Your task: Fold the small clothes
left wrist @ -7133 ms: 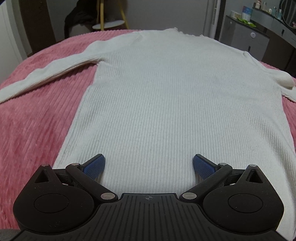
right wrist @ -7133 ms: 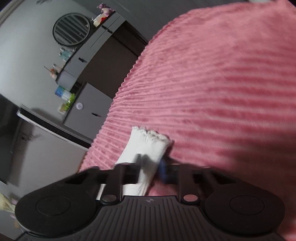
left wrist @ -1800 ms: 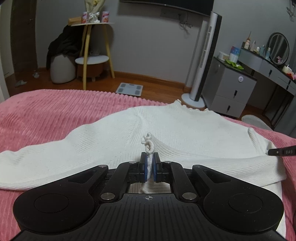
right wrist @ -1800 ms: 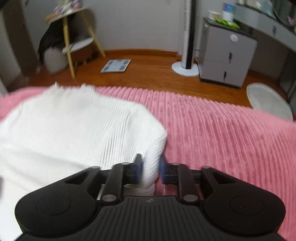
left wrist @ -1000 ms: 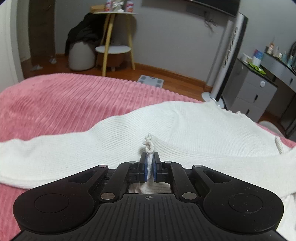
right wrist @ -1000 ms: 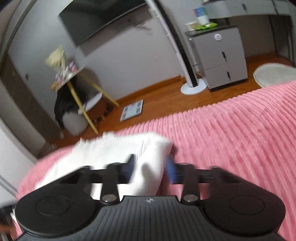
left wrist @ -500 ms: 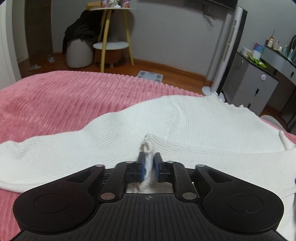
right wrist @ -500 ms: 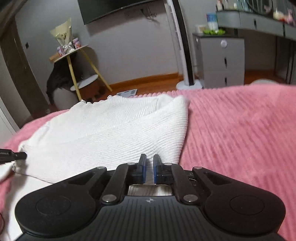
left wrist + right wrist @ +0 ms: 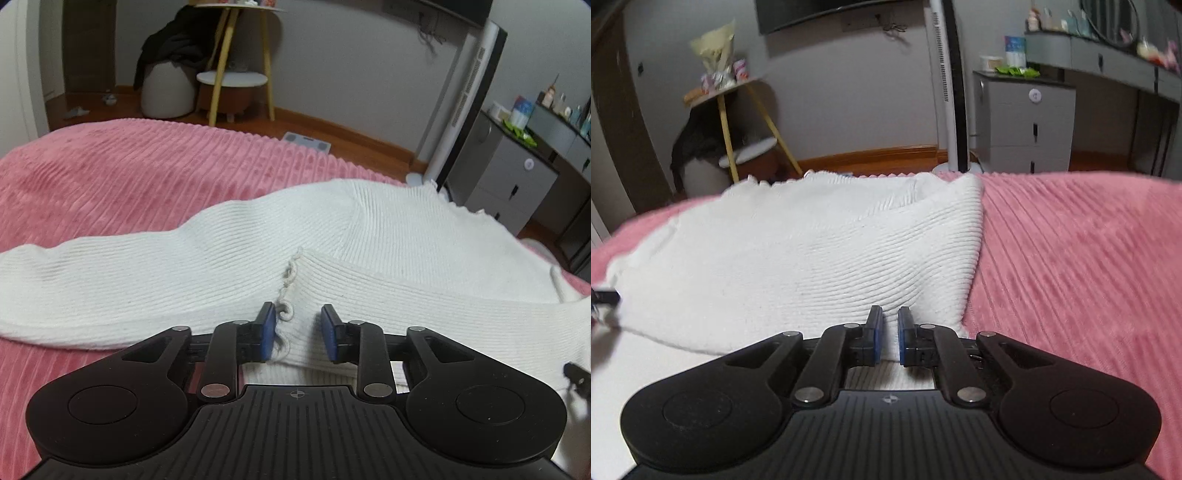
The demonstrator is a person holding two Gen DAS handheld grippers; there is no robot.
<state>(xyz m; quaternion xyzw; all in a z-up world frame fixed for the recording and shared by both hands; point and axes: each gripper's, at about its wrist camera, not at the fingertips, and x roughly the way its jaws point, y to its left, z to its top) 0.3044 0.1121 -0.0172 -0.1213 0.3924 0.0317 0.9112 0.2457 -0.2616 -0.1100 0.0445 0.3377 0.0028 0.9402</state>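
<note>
Left gripper [image 9: 298, 334] just opening over sweater [image 9: 369, 236] hem.

sweater [image 9: 388, 236]: white, fine ribbed knit; loose white yarn thread [image 9: 290, 275] at its near hem
blanket [image 9: 122, 177]: pink, raised corduroy-style ribs, covers the bed edge to edge
left gripper [image 9: 298, 330]: black body, blue pads
right gripper [image 9: 890, 334]: black body, blue pads
drawer cabinet [image 9: 1027, 125]: grey, dark top
side table [image 9: 236, 55]: yellow legs, white lower shelf
floor [image 9: 332, 133]: orange-brown wood
wall [image 9: 351, 66]: pale grey
</note>
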